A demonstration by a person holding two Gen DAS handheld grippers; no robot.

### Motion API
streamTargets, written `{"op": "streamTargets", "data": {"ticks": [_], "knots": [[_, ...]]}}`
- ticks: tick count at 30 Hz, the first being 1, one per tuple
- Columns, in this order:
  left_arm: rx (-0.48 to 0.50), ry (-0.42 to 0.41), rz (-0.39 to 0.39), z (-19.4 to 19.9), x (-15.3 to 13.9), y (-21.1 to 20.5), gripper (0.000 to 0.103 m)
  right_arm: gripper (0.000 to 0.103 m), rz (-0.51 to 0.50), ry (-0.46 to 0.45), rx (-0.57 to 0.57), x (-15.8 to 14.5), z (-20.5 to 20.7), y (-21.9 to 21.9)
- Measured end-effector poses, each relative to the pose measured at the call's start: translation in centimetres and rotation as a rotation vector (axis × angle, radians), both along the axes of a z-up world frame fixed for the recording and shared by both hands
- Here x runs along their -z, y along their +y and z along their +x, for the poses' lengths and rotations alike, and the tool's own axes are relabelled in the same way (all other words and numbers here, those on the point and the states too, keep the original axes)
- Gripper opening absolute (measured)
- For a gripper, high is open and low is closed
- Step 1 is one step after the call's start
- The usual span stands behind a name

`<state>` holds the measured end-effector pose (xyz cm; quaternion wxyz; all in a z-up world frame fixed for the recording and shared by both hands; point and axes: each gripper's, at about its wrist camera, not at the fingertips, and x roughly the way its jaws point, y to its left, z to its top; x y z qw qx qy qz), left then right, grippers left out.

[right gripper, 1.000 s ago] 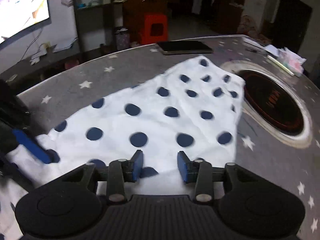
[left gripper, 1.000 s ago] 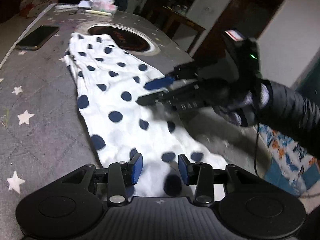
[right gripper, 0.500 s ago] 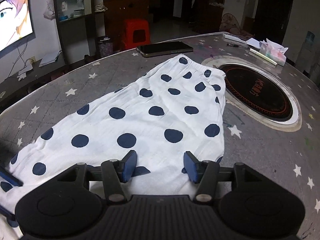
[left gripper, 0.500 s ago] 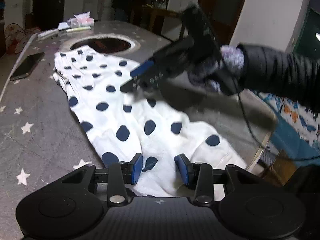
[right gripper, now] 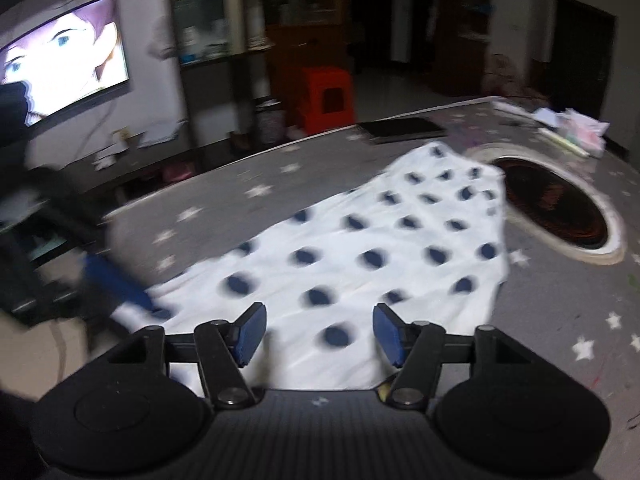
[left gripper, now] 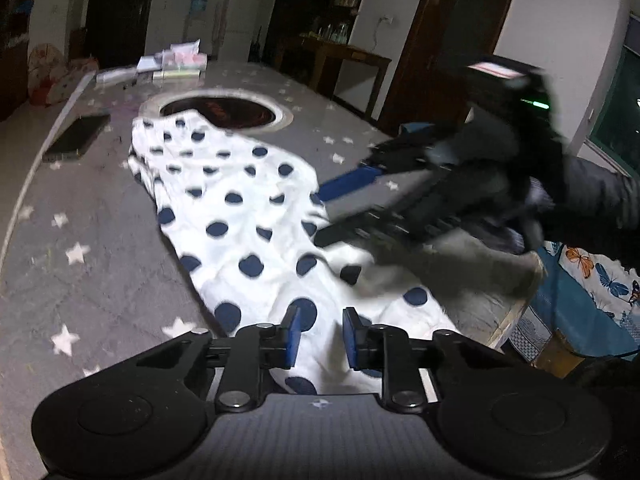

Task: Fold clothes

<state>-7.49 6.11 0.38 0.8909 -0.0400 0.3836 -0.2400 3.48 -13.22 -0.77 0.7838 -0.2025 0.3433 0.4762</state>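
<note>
A white garment with navy polka dots lies spread along the grey star-patterned table; it also shows in the right wrist view. My left gripper is open, low over the garment's near end, holding nothing. My right gripper is open wide above the garment's near edge, holding nothing. In the left wrist view the right gripper reaches in from the right, its blue fingers spread over the cloth's right edge. The left gripper's blue finger appears blurred at the left in the right wrist view.
A round dark cooktop is set into the table just past the garment. A black phone lies at the far left edge. Papers and packets sit at the far end. The table's edge runs close on the right.
My right gripper has opened wider and swung over the garment's edge. My left gripper stays open at the near end, with the view shifted slightly. The garment lies much as before.
</note>
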Motion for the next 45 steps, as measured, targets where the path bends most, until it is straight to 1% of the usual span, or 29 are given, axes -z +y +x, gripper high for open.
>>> {"op": "streamTargets", "data": {"ticks": [4, 6, 9, 12, 14, 16, 21, 23, 27, 29, 33, 36, 39, 41, 43, 45], "knots": [[-0.024, 0.057, 0.002, 0.4, 1.6, 0.4, 0.022, 0.041, -0.024, 0.016, -0.069, 0.7, -2.7, -0.3], [-0.034, 0.074, -0.005, 0.4, 2.2, 0.6, 0.022, 0.039, -0.037, 0.023, -0.104, 1.1, -4.1, -0.5], [-0.044, 0.059, -0.022, 0.3, 1.3, 0.9, 0.022, 0.038, -0.032, 0.000, -0.099, 0.4, -4.4, -1.0], [-0.051, 0.018, -0.038, 0.5, 0.0, 1.0, 0.022, 0.038, -0.018, -0.022, -0.091, -0.3, -4.6, -1.3], [-0.055, 0.006, -0.034, 1.0, -0.2, 0.8, 0.022, 0.038, 0.005, -0.027, -0.090, -0.8, -4.6, -1.2], [-0.059, 0.017, -0.028, 1.7, 0.3, 0.6, 0.022, 0.038, 0.029, -0.032, -0.089, -1.3, -4.6, -1.1], [-0.082, 0.048, -0.005, 2.9, 2.2, 0.5, 0.021, 0.038, 0.011, -0.002, -0.084, 0.4, -4.2, -0.2], [-0.085, 0.046, -0.007, 2.8, 1.9, 0.5, 0.021, 0.038, -0.004, 0.003, -0.081, 1.1, -4.1, -0.2], [-0.080, 0.028, -0.012, 2.2, 0.8, 0.5, 0.022, 0.038, 0.022, -0.007, -0.078, -0.5, -4.6, -1.0], [-0.068, 0.024, -0.017, 1.8, 0.6, 0.2, 0.022, 0.038, 0.017, 0.004, -0.081, -0.4, -4.9, -1.3], [-0.037, 0.042, 0.013, 1.4, 1.4, -0.5, 0.022, 0.038, -0.001, 0.030, -0.088, 0.2, -5.5, -2.0], [-0.045, 0.059, -0.003, 1.6, 1.7, 0.0, 0.022, 0.038, -0.015, 0.050, -0.094, 0.6, -6.0, -2.5], [-0.043, 0.051, -0.003, 1.7, 1.2, 0.3, 0.022, 0.038, -0.011, 0.052, -0.085, -0.2, -5.5, -2.9], [-0.044, 0.031, -0.006, 1.8, 0.5, 0.4, 0.022, 0.038, 0.001, 0.044, -0.079, -1.0, -5.0, -3.1], [-0.055, 0.010, -0.010, 2.2, -0.1, 0.6, 0.022, 0.038, 0.038, 0.054, -0.042, -1.6, -3.8, -3.3], [-0.076, -0.003, -0.016, 3.1, -0.4, 0.8, 0.022, 0.038, 0.050, 0.024, 0.008, -1.8, -2.7, -3.2]]}}
